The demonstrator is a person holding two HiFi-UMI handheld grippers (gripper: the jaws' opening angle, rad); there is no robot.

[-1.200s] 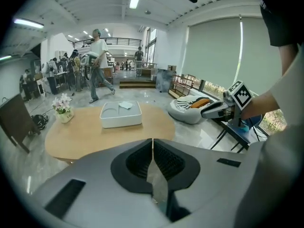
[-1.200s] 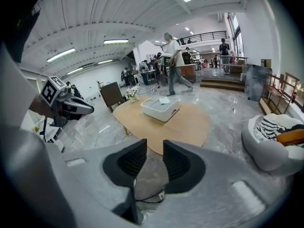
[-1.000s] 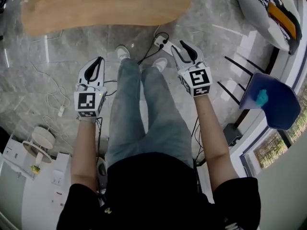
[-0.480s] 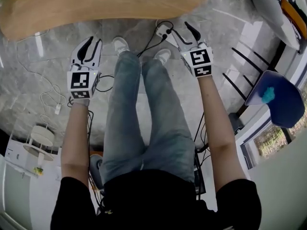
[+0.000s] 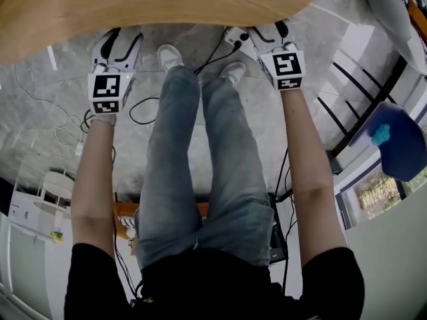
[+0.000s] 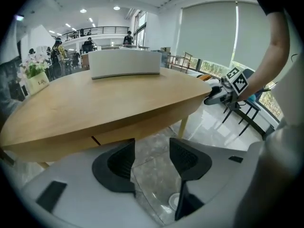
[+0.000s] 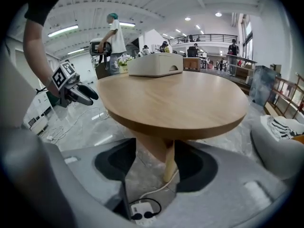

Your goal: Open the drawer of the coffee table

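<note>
- Wood table (image 6: 95, 103) fills way more of your head view than a second ago, you've leaned in and both arms have dropped to its edge
- left gripper (image 6: 152, 151) went from pinched to opening up, just floor (image 6: 152, 172) between the jaws
- right gripper (image 7: 154, 160) is spreading wide too, empty
- drawer (image 6: 133, 129) is still shut under the top, right ahead of your left, so I'd guess the grab is next

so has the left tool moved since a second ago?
Yes. Left tool moved toward the coffee table, now near its edge; jaws opening, empty.
</note>
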